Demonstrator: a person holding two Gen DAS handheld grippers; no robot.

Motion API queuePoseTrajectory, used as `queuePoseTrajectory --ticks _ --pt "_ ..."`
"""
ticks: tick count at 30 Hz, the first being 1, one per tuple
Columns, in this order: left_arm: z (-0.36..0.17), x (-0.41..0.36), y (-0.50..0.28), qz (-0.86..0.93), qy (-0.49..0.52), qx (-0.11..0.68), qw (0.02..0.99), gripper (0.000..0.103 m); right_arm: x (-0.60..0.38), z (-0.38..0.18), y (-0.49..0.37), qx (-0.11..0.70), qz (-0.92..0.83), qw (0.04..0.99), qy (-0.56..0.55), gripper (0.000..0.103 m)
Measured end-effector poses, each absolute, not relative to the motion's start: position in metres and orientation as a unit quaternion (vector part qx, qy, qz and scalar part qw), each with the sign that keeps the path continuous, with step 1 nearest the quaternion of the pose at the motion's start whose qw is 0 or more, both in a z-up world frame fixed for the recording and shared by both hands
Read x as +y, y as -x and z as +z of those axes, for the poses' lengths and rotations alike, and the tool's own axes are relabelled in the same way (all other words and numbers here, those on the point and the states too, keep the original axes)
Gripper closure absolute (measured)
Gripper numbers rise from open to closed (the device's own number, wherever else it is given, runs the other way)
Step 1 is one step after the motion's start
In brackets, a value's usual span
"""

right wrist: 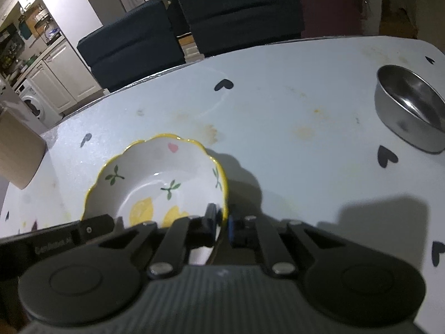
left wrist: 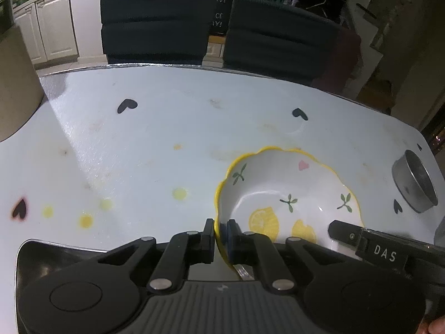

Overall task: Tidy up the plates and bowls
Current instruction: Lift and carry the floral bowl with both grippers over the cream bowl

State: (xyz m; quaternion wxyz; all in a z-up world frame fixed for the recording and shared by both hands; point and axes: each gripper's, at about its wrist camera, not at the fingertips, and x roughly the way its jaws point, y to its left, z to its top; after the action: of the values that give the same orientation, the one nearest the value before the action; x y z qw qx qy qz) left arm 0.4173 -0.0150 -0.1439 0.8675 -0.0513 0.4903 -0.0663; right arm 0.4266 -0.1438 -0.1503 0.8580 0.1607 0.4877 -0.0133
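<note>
A white lemon-patterned bowl (left wrist: pixel 278 189) with a scalloped yellow rim is gripped from both sides. My left gripper (left wrist: pixel 221 232) is shut on its left rim, one finger inside and one outside. My right gripper (right wrist: pixel 221 222) is shut on its right rim in the right wrist view, where the bowl (right wrist: pixel 155 178) fills the lower left. The right gripper's finger (left wrist: pixel 345 232) shows at the bowl's right edge in the left wrist view; the left gripper's finger (right wrist: pixel 94 226) shows at the bowl's left edge in the right wrist view. A steel bowl (right wrist: pixel 408 111) stands upright at the table's right side.
The white table (left wrist: pixel 167 139) has black heart prints and yellow stains. Two dark chairs (left wrist: pixel 155 25) stand behind its far edge. A brown box (right wrist: pixel 19 150) sits at the left edge. The steel bowl (left wrist: pixel 414 181) is near the right edge in the left wrist view.
</note>
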Motion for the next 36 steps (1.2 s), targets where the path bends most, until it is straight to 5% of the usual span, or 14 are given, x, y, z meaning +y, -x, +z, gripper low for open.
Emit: queuePoseTrajectory --ticks 36 --pt "-0.029 0.015 -0.264 -0.056 0.079 0.398 0.912 0.094 -0.125 -0.043 -0.316 0.398 0.048 0.907 -0.130 0.092"
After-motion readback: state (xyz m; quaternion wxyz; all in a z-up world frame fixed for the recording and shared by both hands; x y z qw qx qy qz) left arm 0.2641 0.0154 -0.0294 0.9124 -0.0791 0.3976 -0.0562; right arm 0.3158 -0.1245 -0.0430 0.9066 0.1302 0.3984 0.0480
